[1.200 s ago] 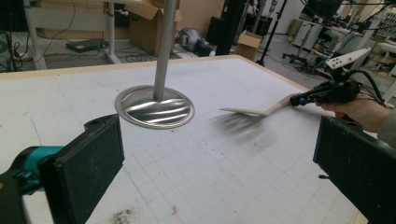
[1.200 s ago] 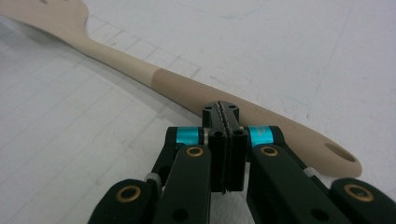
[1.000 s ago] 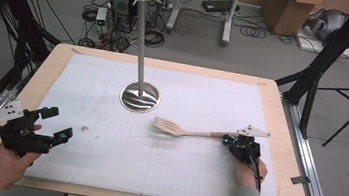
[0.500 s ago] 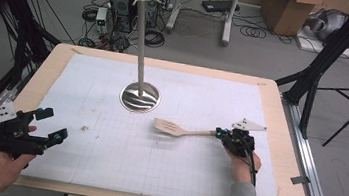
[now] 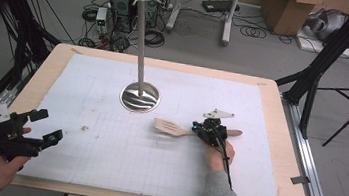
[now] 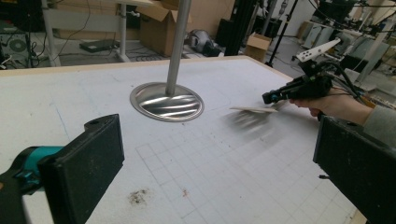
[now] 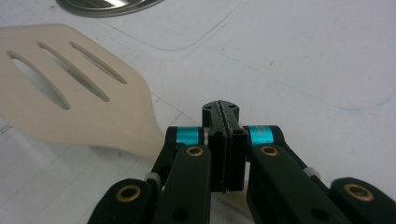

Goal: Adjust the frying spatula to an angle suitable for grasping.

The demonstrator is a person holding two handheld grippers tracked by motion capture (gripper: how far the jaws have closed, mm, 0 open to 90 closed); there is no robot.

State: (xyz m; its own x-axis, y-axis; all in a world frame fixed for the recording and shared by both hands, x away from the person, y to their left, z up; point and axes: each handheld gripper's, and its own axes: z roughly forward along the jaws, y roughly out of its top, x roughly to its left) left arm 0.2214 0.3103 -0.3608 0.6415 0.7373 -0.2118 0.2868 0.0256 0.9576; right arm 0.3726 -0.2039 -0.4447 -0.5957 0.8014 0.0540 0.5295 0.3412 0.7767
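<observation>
My right tool [image 5: 204, 130] is clamped tight on the wooden spatula [image 5: 171, 127], gripping its handle about midway. It has just slid leftward across the tabletop [image 5: 103, 170], carrying the spatula with it, so the slotted blade now sits nearer the round metal base of the stand [image 5: 140, 96] than a second ago. I judge that I am bringing the spatula toward the stand. The spatula is pale wood with three long slots [image 7: 70, 70] in a flat, flared blade; its handle end pokes out behind my hand. My left tool [image 5: 32, 128] hovers at the near left corner, wide open, holding nothing.
</observation>
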